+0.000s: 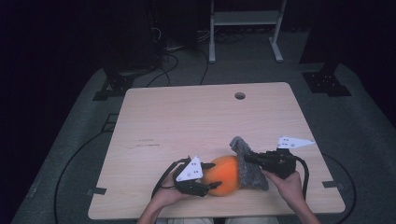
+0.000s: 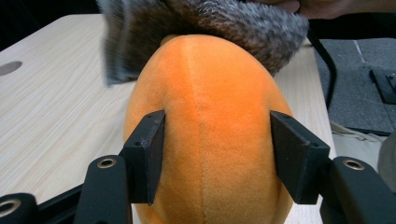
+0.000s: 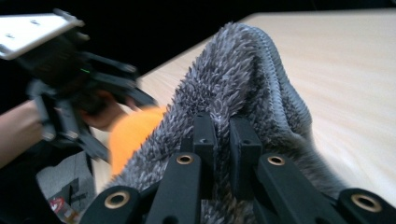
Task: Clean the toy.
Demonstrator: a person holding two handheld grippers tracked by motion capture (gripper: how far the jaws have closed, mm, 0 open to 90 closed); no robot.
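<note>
An orange plush ball (image 1: 223, 175) lies near the table's front edge. My left gripper (image 1: 209, 176) is shut on its left end; in the left gripper view both jaws press into the orange plush (image 2: 205, 126). A grey fuzzy cloth (image 1: 247, 165) drapes over the plush's right side. My right gripper (image 1: 249, 157) is shut on a fold of that cloth, and the right gripper view has the grey cloth (image 3: 243, 93) pinched between its jaws, with the orange plush (image 3: 133, 133) behind it.
The light wooden table (image 1: 187, 121) has a round cable hole (image 1: 240, 95) at the back. A white metal stand (image 1: 245, 23) is on the floor beyond the table. Cables trail over the grey floor on the left.
</note>
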